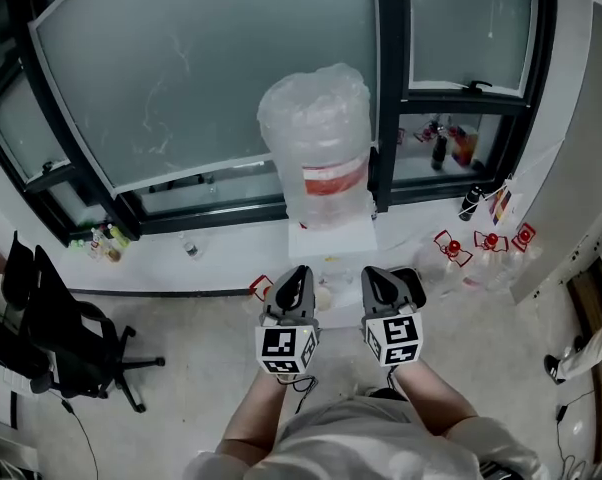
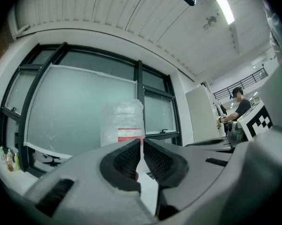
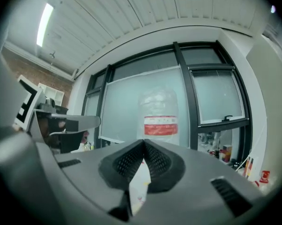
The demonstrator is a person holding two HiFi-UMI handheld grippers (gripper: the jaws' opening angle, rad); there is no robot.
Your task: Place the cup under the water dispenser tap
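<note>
Frosted glass (image 1: pixel 181 68) backs the water dispenser (image 1: pixel 326 168), dead ahead between the left gripper (image 1: pixel 297 271) and right gripper (image 1: pixel 377 272), both clenched empty and equally near it.

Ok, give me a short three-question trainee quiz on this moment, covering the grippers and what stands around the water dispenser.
1. True or false: the left gripper and the right gripper both have their jaws wide apart.
2. Multiple choice: the label band on the water bottle is A) red, B) blue, C) green.
3. Fill in: in the head view, the office chair stands at the picture's ____ side.

Key:
1. False: both pairs of jaws are together, with nothing held.
2. A.
3. Left.
</note>
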